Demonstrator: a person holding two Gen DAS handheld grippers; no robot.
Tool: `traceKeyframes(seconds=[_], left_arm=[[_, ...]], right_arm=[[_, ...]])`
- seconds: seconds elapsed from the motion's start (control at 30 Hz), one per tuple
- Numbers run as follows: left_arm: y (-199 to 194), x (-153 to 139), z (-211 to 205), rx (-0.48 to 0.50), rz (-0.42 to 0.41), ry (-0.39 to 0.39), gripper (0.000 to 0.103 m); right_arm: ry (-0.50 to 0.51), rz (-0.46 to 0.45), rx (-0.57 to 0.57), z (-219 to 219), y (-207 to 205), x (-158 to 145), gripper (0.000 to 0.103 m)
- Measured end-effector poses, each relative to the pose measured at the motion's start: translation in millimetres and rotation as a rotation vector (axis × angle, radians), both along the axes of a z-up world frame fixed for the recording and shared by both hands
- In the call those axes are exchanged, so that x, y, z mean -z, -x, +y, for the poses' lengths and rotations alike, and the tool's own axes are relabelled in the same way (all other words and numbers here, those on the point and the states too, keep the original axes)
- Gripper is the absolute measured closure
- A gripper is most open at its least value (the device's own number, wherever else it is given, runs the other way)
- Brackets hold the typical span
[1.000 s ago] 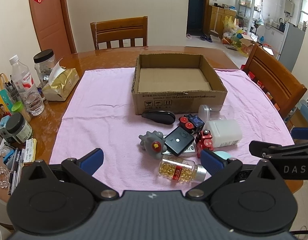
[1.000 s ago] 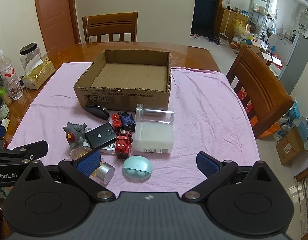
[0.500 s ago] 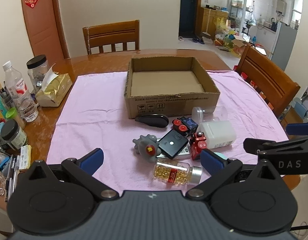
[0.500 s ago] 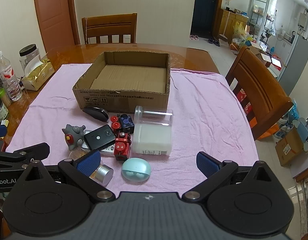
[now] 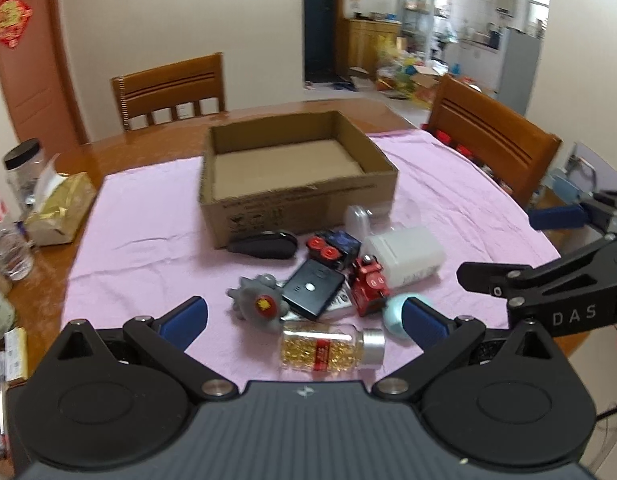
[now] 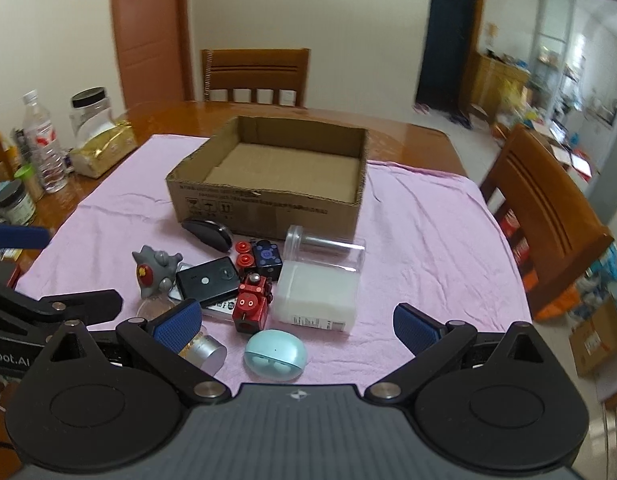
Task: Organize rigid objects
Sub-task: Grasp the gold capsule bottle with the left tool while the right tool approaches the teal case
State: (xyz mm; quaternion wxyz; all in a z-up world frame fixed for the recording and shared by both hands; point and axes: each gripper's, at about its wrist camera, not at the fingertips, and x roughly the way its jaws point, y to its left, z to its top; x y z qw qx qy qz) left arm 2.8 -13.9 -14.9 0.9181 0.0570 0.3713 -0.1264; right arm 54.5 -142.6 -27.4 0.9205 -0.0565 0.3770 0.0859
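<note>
Black gripper (image 5: 540,292) ("DAS" lettering)

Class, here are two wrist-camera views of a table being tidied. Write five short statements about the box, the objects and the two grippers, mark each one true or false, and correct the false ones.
1. The cardboard box holds nothing. True.
2. The capsule bottle stands upright. False: it lies on its side on the pink cloth.
3. The left gripper is shut on the red robot toy. False: its jaws are wide open and hold nothing.
4. The black mouse lies right in front of the box. True.
5. The right gripper grips the teal earbud case. False: it is open; the case lies on the cloth.
</note>
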Motion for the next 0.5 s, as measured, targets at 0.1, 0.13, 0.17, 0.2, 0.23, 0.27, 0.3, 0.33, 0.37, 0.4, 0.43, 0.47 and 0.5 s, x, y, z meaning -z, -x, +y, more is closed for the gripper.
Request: traceKeyframes(seconds=[0.1, 0.13, 0.17, 0.2, 0.23, 0.27, 0.3, 0.33, 0.37, 0.4, 0.43, 0.47, 0.5], left_arm=[[-1, 13, -3, 0.037, 0.008, -0.006, 0.001], [-2, 19, -4, 0.040, 0.017, -0.012, 0.001], [-3, 23, -5, 0.044, 0.022, -0.014, 0.001], [-4, 29, -6, 0.052, 0.027, -0.013, 0.001], [-6, 34, -6, 0.062, 0.033, -0.010, 0.001], [-7, 41, -6, 0.068, 0.046, -0.008, 0.001], [-9, 47, -7, 0.072, 0.060, -0.010, 0.001], [-11, 55, -9, 0.083, 0.078, -0.012, 0.001], [-13, 61, -10, 0.083, 0.092, -0.017, 0.001], [-15, 68, -11, 0.076, 0.109, -0.024, 0.001], [-17, 75, -12, 0.077, 0.126, -0.027, 0.001], [-18, 82, -14, 0.077, 0.140, -0.028, 0.001], [-20, 87, -15, 0.072, 0.152, -0.030, 0.001]], right_arm=[[0.007, 0.000, -0.021, -6, 2, 13, 0.000], [0.008, 0.009, -0.024, -8, 2, 18, 0.000], [0.006, 0.017, -0.025, -10, 2, 22, 0.000], [0.003, 0.025, -0.027, -12, 2, 26, 0.000], [-0.001, 0.037, -0.028, -14, 2, 31, 0.000], [-0.002, 0.050, -0.025, -15, 1, 36, 0.000], [-0.002, 0.060, -0.018, -16, 1, 40, 0.000], [-0.005, 0.072, -0.009, -17, 0, 44, 0.000], [-0.011, 0.084, -0.006, -18, -1, 47, 0.000], [-0.024, 0.097, -0.006, -20, -1, 51, 0.000], [-0.037, 0.106, -0.002, -21, -2, 53, 0.000], [-0.044, 0.114, 0.001, -21, -1, 55, 0.000], [-0.049, 0.124, 0.000, -21, -1, 57, 0.000]])
